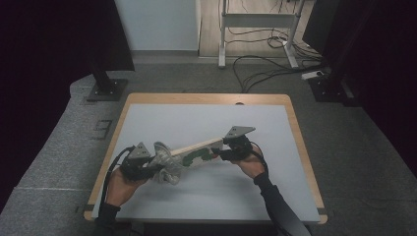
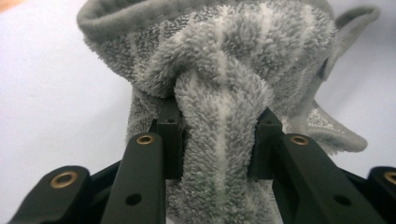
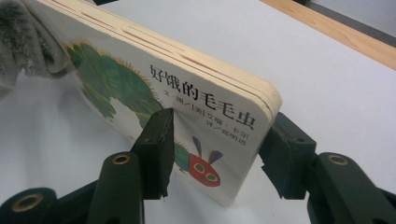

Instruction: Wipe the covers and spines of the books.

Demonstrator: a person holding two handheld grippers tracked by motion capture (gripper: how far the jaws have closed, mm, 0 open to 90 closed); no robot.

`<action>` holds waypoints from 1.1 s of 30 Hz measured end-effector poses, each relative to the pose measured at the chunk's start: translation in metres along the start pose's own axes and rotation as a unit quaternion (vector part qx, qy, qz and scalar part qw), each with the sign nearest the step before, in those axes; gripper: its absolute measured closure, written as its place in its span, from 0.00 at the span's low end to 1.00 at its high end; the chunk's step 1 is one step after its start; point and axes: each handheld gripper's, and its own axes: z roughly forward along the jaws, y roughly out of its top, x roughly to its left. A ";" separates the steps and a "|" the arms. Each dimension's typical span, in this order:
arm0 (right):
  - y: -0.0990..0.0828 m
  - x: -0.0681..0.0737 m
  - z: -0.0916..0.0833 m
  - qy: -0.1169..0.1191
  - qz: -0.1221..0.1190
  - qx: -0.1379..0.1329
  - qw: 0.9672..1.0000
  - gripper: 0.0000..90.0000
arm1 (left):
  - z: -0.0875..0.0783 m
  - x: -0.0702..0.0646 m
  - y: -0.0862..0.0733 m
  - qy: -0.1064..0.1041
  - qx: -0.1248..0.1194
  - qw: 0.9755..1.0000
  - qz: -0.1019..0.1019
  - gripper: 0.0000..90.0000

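Level, right hand-held gripper – gripping book edge-up

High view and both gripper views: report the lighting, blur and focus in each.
High view: table evenly lit, surroundings dark at both sides, towel and book small and soft. Left gripper view: towel pile sharp at the pinch, jaws blurred toward the bottom edge. Right gripper view: the book's cover print crisp, soft shadow beneath it, no glare.

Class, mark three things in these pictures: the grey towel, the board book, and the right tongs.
grey towel (image 2: 219,84), left gripper view, on the bunched fold above the jaws.
board book (image 3: 187,88), right gripper view, on the white cover by the title.
right tongs (image 3: 219,140), right gripper view, midway between the fingertips.
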 end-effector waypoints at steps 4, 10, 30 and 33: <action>0.000 0.000 0.000 -0.001 0.000 0.000 1.000 0.52 | 0.006 0.001 -0.004 -0.007 0.003 1.000 -0.002 0.71; 0.000 0.000 0.000 -0.001 -0.001 -0.001 1.000 0.52 | 0.016 0.000 -0.011 -0.011 0.013 1.000 -0.004 0.71; -0.001 0.002 0.000 -0.005 0.001 -0.004 1.000 0.52 | 0.041 0.003 -0.026 -0.025 0.046 0.999 -0.003 0.71; -0.001 0.002 -0.001 -0.005 0.000 -0.003 1.000 0.52 | 0.035 0.002 -0.022 -0.018 0.046 0.999 0.008 0.71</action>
